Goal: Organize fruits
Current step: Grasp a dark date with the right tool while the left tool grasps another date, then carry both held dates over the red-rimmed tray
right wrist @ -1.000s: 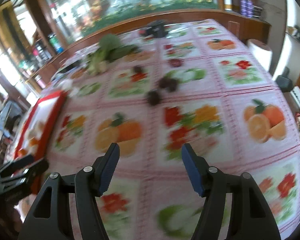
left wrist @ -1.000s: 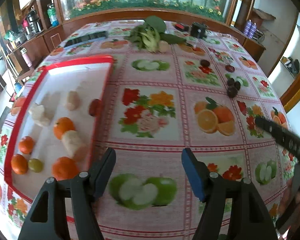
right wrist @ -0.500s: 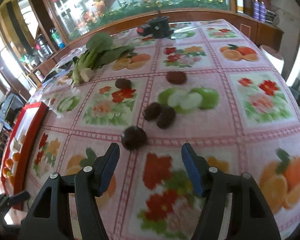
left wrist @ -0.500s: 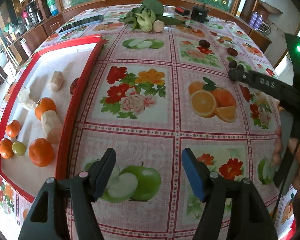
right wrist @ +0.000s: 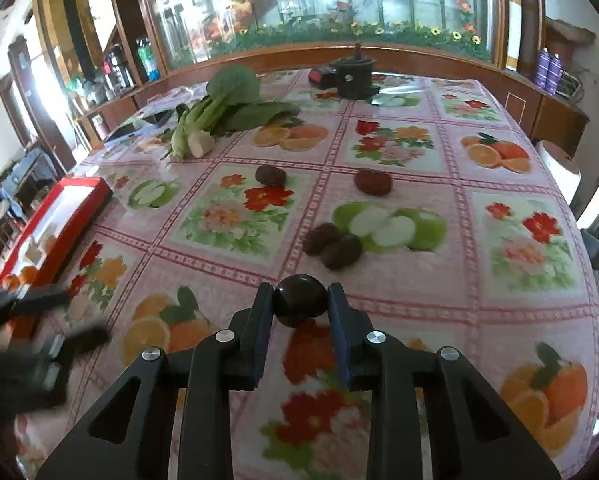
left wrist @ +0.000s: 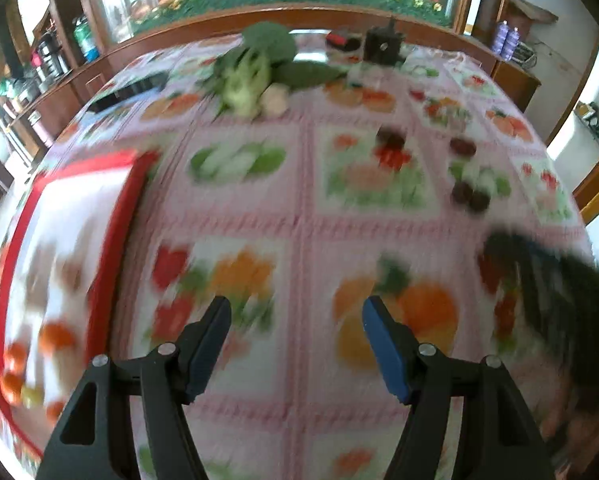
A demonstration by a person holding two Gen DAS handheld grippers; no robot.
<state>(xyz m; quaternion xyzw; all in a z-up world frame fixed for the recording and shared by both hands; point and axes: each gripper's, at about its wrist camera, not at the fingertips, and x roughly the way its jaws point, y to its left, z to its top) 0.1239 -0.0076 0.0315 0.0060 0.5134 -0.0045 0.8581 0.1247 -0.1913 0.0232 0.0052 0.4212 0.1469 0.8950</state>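
Note:
My right gripper [right wrist: 299, 304] is shut on a dark round fruit [right wrist: 299, 300], held between its blue pads just above the tablecloth. Several more dark fruits lie ahead: a pair [right wrist: 333, 245], one further back [right wrist: 270, 175] and a reddish one [right wrist: 373, 182]. The red-rimmed white tray [right wrist: 73, 204] with oranges is at the left. My left gripper [left wrist: 295, 320] is open and empty over the cloth, with the tray [left wrist: 119, 216] to its left holding blurred oranges [left wrist: 55, 338]. The right gripper shows as a dark blur [left wrist: 559, 300] at the right of the left wrist view.
Leafy greens [right wrist: 219, 112] and a white bulb [right wrist: 199, 142] lie at the table's back left. A black round device [right wrist: 353, 76] and a red object [right wrist: 319, 76] stand at the far edge. A wooden ledge and window run behind the table.
My right gripper moved forward and closed on the nearest dark fruit. My left gripper swung forward over the table; its view is motion-blurred.

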